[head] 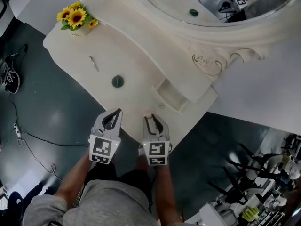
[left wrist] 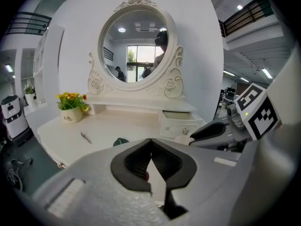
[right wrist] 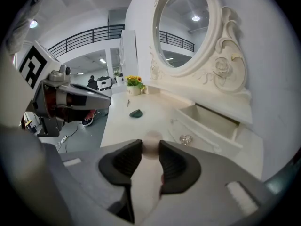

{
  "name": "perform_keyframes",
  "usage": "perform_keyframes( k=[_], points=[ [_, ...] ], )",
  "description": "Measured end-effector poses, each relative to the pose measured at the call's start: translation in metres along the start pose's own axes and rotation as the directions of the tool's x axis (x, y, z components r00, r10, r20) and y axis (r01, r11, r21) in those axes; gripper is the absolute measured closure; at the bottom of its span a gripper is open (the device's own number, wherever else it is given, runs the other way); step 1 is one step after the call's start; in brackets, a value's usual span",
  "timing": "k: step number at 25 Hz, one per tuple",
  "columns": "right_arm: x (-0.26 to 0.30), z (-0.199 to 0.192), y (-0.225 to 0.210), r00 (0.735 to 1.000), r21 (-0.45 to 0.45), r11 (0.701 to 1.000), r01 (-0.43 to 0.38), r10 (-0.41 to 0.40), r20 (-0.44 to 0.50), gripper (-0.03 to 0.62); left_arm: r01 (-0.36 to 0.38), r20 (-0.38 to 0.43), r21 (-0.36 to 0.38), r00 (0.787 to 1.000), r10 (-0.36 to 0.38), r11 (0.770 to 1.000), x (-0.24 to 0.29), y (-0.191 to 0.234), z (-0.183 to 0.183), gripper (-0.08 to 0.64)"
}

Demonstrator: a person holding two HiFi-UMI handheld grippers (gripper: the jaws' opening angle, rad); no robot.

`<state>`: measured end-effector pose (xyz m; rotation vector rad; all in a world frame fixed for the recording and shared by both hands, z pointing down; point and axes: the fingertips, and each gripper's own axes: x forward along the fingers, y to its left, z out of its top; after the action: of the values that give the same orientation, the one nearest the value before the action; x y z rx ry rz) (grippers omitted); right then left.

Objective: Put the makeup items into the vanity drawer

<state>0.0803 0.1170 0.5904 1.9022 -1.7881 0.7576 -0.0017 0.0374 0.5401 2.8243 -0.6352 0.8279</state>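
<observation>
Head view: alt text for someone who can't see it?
From above, a person's left tool and right tool hover at the edge of a white vanity table whose drawer stands open. A sunflower pot, a thin stick and a green round item sit on top.

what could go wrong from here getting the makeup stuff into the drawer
1. The right gripper pinches the pale round item only at its jaw tips, so it may slip out before reaching the open drawer.
2. The thin stick lies flat and close to the flowers. A grab there may skid it away or bump them.
</observation>
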Motion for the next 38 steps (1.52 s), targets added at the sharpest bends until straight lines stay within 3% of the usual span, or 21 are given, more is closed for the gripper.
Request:
perform_keyframes(
  k=[13, 21, 27, 38],
  points=[
    [-0.054, 0.057, -0.041, 0.985, 0.009, 0.993, 0.121, -0.121, 0.125, 0.471, 0.034, 0.104, 0.06, 0.994, -0.04, 0.998, 0.002, -0.017, 0.069, 0.549],
    [-0.066, 0.071, -0.072, 0.966, -0.005, 0.976, 0.219, -0.216, 0.145, 0.471, 0.061, 0.144, 0.095, 0.987, -0.074, 0.994, 0.011, -0.028, 0.099, 0.549],
    [-0.053, 0.067, -0.096, 0.954, 0.007, 0.963, 0.268, -0.267, 0.135, 0.471, 0.071, 0.135, 0.107, 0.987, -0.086, 0.992, 0.027, -0.031, 0.1, 0.549],
    [-0.022, 0.045, -0.116, 0.958, 0.041, 0.961, 0.273, -0.275, 0.074, 0.465, 0.092, 0.083, 0.098, 0.991, -0.1, 0.991, 0.049, -0.033, 0.08, 0.549]
  ],
)
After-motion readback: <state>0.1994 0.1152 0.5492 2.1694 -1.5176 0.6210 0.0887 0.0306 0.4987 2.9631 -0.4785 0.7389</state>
